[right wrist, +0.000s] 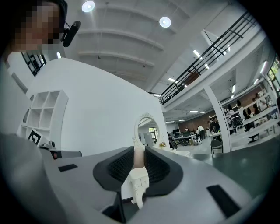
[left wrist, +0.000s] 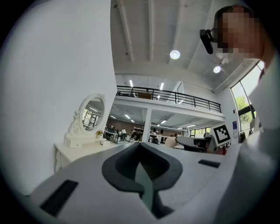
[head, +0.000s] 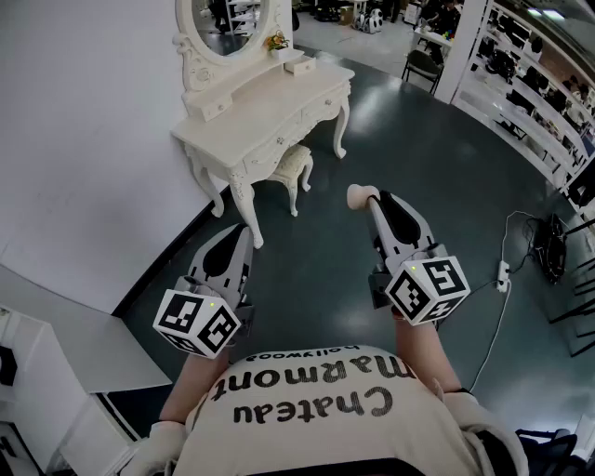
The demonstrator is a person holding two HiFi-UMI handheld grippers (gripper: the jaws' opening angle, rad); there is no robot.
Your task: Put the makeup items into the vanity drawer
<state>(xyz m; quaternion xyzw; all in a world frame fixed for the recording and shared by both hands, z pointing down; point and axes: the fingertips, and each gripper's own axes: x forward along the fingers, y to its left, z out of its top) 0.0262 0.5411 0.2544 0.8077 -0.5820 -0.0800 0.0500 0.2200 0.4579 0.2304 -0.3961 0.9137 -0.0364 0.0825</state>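
The white vanity (head: 270, 116) with its oval mirror (head: 223, 23) stands against the wall well ahead of me, its front drawers (head: 307, 110) closed. My right gripper (head: 364, 197) is held out over the dark floor, shut on a small rounded beige makeup item (head: 359, 194). That beige makeup item (right wrist: 138, 156) sits pinched between the ribbed pads in the right gripper view, with the vanity (right wrist: 140, 186) small behind it. My left gripper (head: 238, 232) hangs lower left, jaws shut with nothing between them. The left gripper view shows the vanity (left wrist: 78, 151) far off at the left.
A cushioned stool (head: 290, 167) is tucked under the vanity. A white wall runs along the left, with a white shelf unit (head: 37, 372) near my feet. A cable and power strip (head: 503, 274) lie on the floor at right; a chair (head: 423, 65) and shelving stand farther back.
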